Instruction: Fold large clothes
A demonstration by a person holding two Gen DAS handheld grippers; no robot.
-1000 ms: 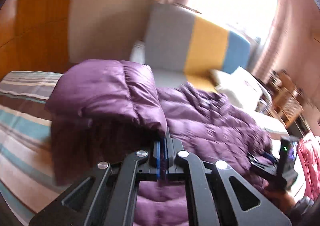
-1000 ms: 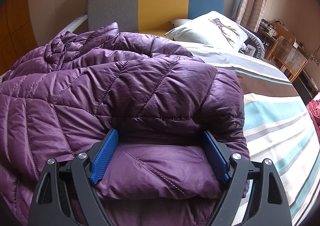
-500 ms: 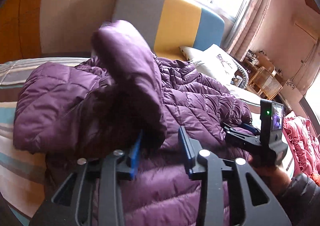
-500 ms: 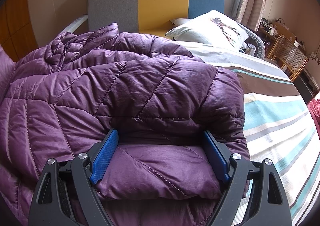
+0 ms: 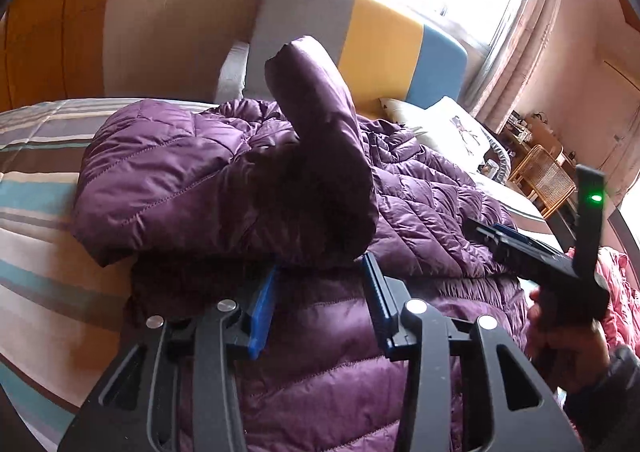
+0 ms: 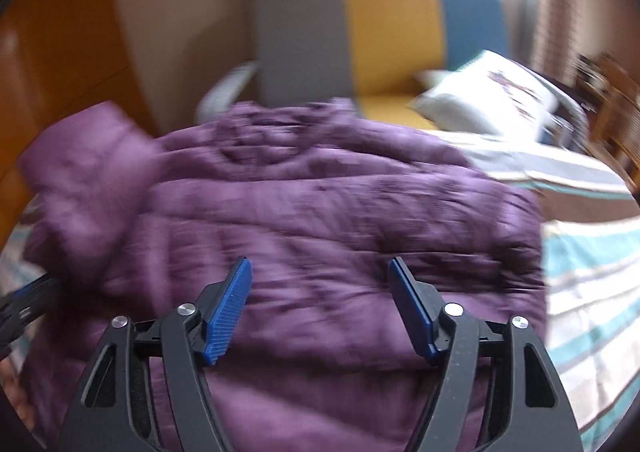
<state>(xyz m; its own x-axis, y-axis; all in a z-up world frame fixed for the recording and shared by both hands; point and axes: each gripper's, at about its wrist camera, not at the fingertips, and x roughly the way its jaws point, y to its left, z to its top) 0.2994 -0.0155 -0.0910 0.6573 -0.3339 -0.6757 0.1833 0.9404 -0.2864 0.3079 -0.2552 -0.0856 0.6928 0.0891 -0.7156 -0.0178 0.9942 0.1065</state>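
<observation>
A purple quilted jacket [image 5: 420,203] [image 6: 340,211] lies spread on the striped bed [image 5: 40,211]. One sleeve [image 5: 320,123] arches up over the jacket's body, and its cuff hangs right at the tips of my left gripper [image 5: 320,266]. That gripper's jaws stand apart and the pads do not press the cuff. My right gripper [image 6: 319,262] hovers above the jacket's near edge in a blurred view. Its jaws are closing, with only the jacket's surface below them and nothing pinched. From the left wrist the right gripper [image 5: 540,256] shows at the right, held by a hand [image 5: 560,340].
A grey, yellow and blue headboard [image 5: 380,39] stands at the bed's far end with a white pillow [image 5: 452,127] beside it. A wicker chair [image 5: 544,175] and a pink garment [image 5: 620,292] are off to the right. Orange wooden panels [image 5: 48,31] line the left.
My left gripper went from shut on the sleeve to jaws apart, and the sleeve now rests folded over the jacket. My right gripper rose off the jacket's edge with narrower jaws.
</observation>
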